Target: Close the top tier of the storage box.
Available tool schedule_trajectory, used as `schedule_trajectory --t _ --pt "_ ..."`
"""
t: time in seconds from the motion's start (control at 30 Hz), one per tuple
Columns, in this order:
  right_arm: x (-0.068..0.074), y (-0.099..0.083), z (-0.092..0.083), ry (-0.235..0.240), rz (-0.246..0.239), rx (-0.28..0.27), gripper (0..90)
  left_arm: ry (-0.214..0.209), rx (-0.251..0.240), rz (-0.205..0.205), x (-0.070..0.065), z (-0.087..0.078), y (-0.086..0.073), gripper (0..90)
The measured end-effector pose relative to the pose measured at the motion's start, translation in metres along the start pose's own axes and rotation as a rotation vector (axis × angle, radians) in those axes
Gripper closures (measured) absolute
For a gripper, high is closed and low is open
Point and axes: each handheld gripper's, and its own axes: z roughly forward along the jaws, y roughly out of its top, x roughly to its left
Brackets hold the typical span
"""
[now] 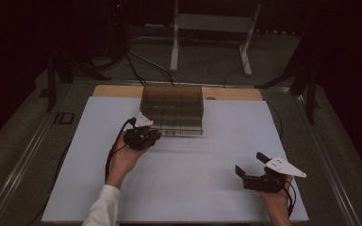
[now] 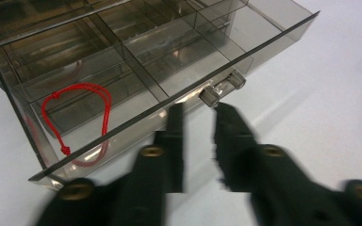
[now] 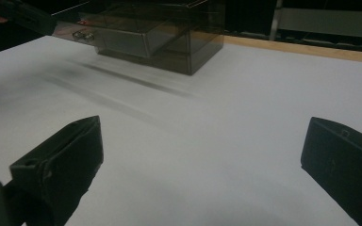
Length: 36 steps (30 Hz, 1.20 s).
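Smoked clear plastic drawer box (image 1: 172, 106) sits at the far edge of the white table, slightly left of centre. Bottom drawer (image 2: 136, 89) is pulled partway out toward the near edge, divided into compartments. Red cord loop (image 2: 78, 115) lies in the front compartment at one end of the drawer. Clear knob handle (image 2: 222, 87) on the drawer front.

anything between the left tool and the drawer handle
Nothing visible. The left tool sits right at the clear drawer, its tips just short of the handle, with bare white table beside it.
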Motion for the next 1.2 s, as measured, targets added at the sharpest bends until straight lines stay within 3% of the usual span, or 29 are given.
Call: schedule_trajectory --t 0.07,0.3,1.2 --pt "0.000 0.000 0.000 0.000 0.000 0.000 0.0 -0.002 -0.002 -0.004 -0.001 0.002 0.000 90.0" --pt "0.000 0.000 0.000 0.000 0.000 0.001 0.0 0.000 0.021 0.004 -0.003 0.009 -0.001 90.0" --pt "0.000 0.000 0.000 0.000 0.001 0.001 0.0 0.013 0.022 0.005 -0.005 0.022 -0.004 90.0"
